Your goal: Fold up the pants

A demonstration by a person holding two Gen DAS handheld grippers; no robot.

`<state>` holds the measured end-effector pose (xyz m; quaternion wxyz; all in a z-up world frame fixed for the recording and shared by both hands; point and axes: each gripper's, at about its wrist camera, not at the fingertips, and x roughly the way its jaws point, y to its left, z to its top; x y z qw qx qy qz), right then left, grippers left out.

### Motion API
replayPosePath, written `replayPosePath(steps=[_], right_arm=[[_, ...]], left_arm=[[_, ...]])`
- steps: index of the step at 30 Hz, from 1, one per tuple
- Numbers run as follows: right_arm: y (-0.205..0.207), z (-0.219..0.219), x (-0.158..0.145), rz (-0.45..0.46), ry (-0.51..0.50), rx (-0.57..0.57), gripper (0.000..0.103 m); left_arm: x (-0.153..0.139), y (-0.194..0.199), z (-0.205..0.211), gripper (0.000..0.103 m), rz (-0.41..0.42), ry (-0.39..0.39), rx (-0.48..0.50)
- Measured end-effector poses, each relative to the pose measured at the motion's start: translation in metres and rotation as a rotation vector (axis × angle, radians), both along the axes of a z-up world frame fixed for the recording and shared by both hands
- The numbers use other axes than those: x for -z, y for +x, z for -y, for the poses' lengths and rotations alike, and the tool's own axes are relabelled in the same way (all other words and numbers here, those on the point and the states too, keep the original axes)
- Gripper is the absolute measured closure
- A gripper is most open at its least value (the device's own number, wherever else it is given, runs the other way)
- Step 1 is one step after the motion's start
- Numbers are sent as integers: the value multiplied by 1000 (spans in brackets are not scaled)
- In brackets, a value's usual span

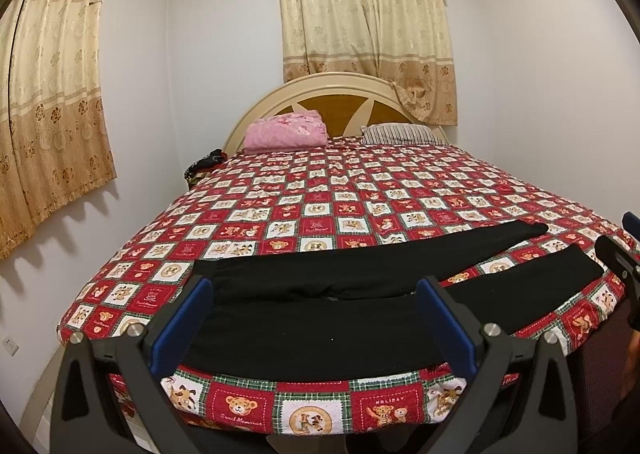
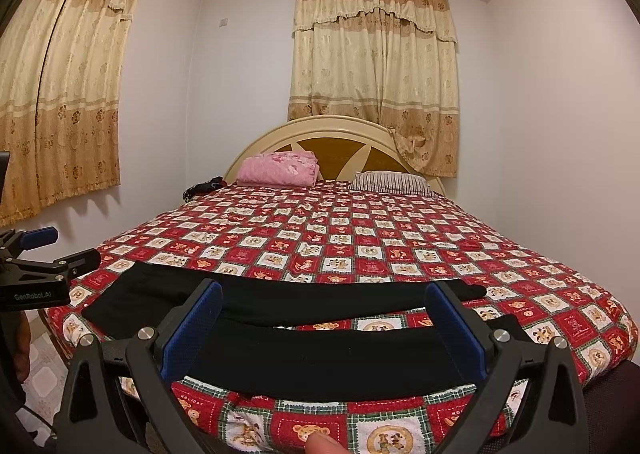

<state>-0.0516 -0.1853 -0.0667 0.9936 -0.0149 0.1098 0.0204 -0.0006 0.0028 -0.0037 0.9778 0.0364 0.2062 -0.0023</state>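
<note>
**Black pants spread across the foot of the bed**

Our left tongs [image 1: 314, 318] and right tongs [image 2: 324, 328] both hover wide open, holding nothing. The pants [image 1: 320, 318] lie flat at 12 o'clock of each, legs running toward 2 o'clock. They rest on the bed [image 1: 320, 190], under its teddy-bear quilt [image 2: 360, 246]. Curtains [image 2: 376, 78] hang behind the headboard [image 2: 332, 134].

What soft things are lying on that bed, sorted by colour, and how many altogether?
Black: 1, the pants spread flat near the foot.
Pink: 1, a folded blanket by the headboard.
Striped: 1, a pillow beside it.
Total: 3, on the red teddy-bear bedspread.
</note>
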Motion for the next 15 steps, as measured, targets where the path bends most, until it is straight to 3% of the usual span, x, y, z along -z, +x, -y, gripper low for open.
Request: replayPosePath(steps=[15], right_arm=[[5, 2, 3, -24, -8, 13, 1]], left_arm=[[19, 3, -1, 0, -16, 5, -8]])
